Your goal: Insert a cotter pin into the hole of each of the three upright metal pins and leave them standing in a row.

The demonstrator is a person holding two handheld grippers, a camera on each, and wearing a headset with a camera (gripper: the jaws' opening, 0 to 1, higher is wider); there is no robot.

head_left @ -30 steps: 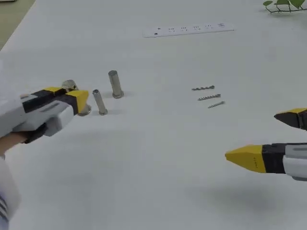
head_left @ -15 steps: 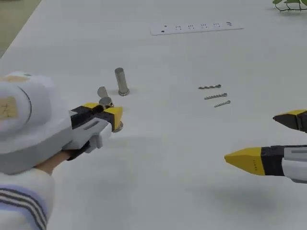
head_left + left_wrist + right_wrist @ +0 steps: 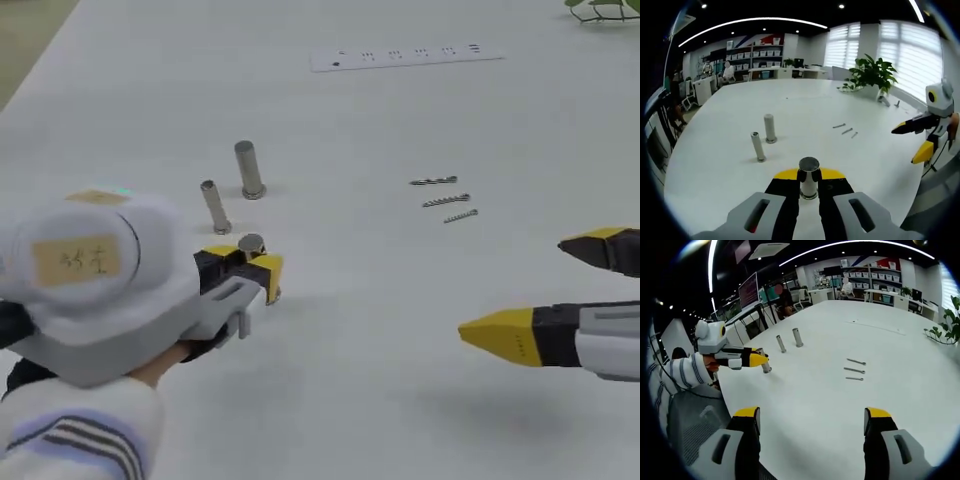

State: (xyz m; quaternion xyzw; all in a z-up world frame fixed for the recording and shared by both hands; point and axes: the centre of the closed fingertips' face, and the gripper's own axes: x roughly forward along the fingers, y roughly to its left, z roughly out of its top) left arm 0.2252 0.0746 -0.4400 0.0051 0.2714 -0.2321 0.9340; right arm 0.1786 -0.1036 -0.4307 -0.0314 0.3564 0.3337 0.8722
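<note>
My left gripper (image 3: pixel 247 268) is shut on an upright metal pin (image 3: pixel 252 244), gripped low between the yellow tips (image 3: pixel 809 176). Two more metal pins stand just beyond it, a thin one (image 3: pixel 213 206) and a thicker one (image 3: pixel 248 169); the left gripper view shows them as well (image 3: pixel 758 146) (image 3: pixel 770 128). Three cotter pins (image 3: pixel 445 200) lie side by side on the white table, right of centre. My right gripper (image 3: pixel 525 290) hovers open at the right, nearer to me than the cotter pins (image 3: pixel 854 370), with nothing between its jaws (image 3: pixel 811 417).
A white power strip (image 3: pixel 405 57) lies at the far side of the table (image 3: pixel 350 400). A potted plant (image 3: pixel 600 8) sits at the far right corner. Beyond the table is an office with shelves and a seated person (image 3: pixel 846 286).
My left gripper has brought the pin it holds rightward and nearer to me, from the left of the two other pins to in front of them. The right gripper has barely moved.
</note>
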